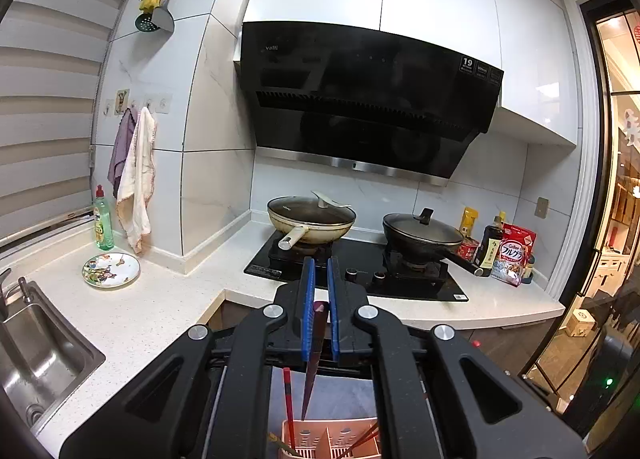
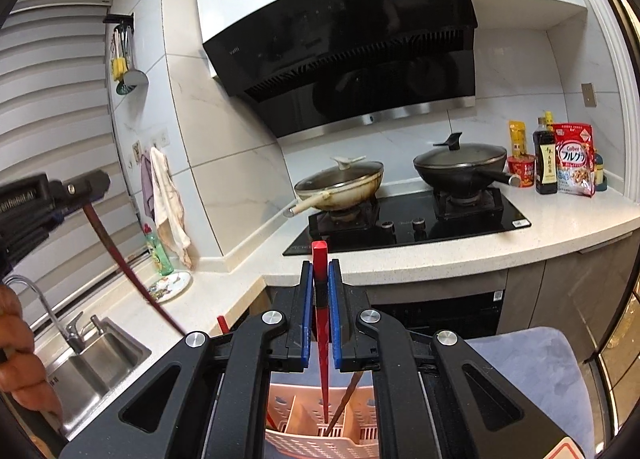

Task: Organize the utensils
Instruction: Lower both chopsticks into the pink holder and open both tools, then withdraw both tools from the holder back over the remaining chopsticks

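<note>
The white desk runs in an L from the sink to the stove, its front edge open toward the pink caddy below the cameras. The left hand-held gripper is closed on a dark chopstick, tip just above the caddy. The right hand-held gripper clamps a red chopstick, tip down inside a middle compartment beside a brown chopstick.
</note>
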The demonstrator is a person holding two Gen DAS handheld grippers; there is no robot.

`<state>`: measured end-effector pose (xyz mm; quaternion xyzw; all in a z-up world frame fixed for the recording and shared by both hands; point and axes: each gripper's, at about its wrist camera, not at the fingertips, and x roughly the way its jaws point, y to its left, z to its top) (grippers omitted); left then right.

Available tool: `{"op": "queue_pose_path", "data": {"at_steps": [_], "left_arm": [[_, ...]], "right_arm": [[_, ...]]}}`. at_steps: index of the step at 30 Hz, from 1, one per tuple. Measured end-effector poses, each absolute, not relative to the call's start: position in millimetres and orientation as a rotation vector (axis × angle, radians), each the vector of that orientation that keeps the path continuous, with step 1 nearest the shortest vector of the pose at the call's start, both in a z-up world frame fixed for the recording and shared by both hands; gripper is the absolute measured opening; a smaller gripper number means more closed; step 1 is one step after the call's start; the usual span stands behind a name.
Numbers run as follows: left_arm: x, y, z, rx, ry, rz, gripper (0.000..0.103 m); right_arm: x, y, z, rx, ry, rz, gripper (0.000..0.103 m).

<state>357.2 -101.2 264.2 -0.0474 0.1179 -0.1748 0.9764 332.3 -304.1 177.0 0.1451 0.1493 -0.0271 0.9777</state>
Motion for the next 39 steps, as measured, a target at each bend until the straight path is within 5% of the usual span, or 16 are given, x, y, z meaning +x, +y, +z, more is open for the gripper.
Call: {"op": "queue_pose_path", "data": {"at_steps": [18,21,26,39], "left_arm": [[386,-104,186,-0.077,0.388,-0.345,0.007],[385,-100,176,-0.085,0.402,-0.324,0.008],[381,-88,171,-0.122,0.418,-0.302,0.046],[326,-78,169,-0.045,0.415,-0.270,0.063]], "right_arm": [[344,-312,111,0.316,0.432,-0.059,0.007],[339,-311,111,0.315,0.422,-0.070,0.014],[328,-312,119,0.313,0.398,-0.079,0.032],[266,-310,133,0.318,0.388,-0.069,0.035]]}}
